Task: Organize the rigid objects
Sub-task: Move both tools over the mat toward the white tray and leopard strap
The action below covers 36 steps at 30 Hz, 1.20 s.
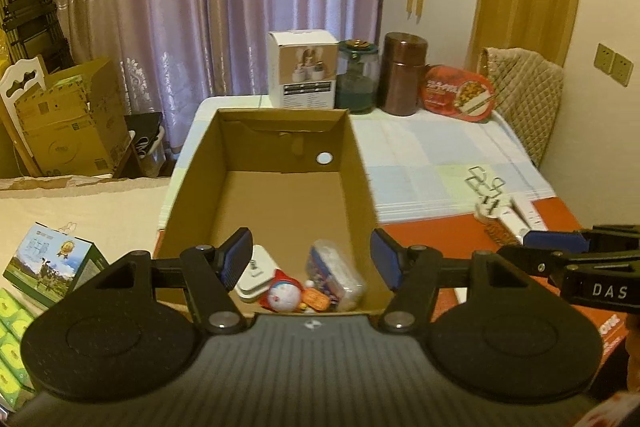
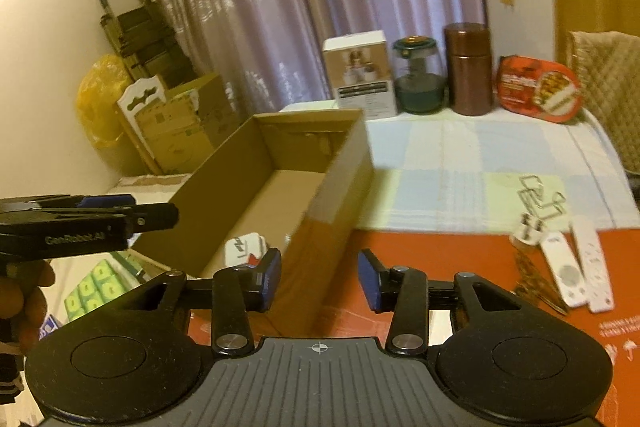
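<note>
An open cardboard box (image 1: 200,163) stands on the table; its right wall shows in the right wrist view (image 2: 340,183). At its near end lie a white plug (image 1: 256,273), a Doraemon toy (image 1: 282,295) and a clear plastic case (image 1: 336,273). My left gripper (image 1: 312,259) is open and empty just above these items. My right gripper (image 2: 319,279) is open and empty over the red table surface, right of the box. Two white remotes (image 2: 576,267), a white adapter (image 2: 528,231), metal clips (image 2: 536,193) and keys (image 2: 532,279) lie on the table to the right.
At the table's far end stand a white carton (image 1: 302,69), a glass jar (image 1: 356,77), a brown canister (image 1: 404,73) and a red tin (image 1: 456,93). A padded chair (image 1: 524,95) is behind. Green cartons (image 1: 48,263) lie left; cardboard boxes (image 1: 68,119) by the curtain.
</note>
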Each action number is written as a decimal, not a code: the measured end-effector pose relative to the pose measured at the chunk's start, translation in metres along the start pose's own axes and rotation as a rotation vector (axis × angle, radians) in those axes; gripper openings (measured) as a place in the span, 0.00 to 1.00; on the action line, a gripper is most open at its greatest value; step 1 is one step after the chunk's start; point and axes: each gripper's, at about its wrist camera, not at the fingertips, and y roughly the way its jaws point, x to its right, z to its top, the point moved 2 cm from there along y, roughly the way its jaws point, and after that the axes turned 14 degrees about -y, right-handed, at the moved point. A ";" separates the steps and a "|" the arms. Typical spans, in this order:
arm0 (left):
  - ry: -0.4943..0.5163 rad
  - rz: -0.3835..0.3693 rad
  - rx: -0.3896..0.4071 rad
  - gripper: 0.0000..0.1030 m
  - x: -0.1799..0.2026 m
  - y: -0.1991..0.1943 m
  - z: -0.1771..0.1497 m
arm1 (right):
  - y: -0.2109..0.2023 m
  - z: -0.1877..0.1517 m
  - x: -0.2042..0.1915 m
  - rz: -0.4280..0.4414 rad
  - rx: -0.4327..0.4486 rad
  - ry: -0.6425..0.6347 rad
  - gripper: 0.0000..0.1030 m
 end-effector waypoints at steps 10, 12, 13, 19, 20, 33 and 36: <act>0.003 -0.067 -0.003 0.59 0.047 -0.015 -0.023 | -0.059 -0.045 0.050 -0.122 0.012 0.076 0.44; 0.010 -0.082 -0.013 0.59 0.058 -0.012 -0.028 | -0.069 -0.057 0.063 -0.154 0.007 0.100 0.44; 0.015 -0.088 -0.019 0.59 0.064 -0.010 -0.030 | -0.073 -0.062 0.070 -0.167 0.001 0.113 0.45; 0.036 -0.118 -0.049 0.59 0.092 0.001 -0.046 | -0.092 -0.083 0.100 -0.225 -0.005 0.166 0.46; 0.038 -0.122 -0.055 0.59 0.096 0.003 -0.049 | -0.094 -0.085 0.103 -0.232 -0.004 0.169 0.46; 0.100 -0.113 -0.113 0.71 0.135 0.043 -0.085 | -0.079 -0.110 0.140 -0.263 -0.041 0.182 0.47; 0.111 -0.113 -0.137 0.78 0.144 0.058 -0.095 | -0.071 -0.114 0.150 -0.268 -0.051 0.187 0.47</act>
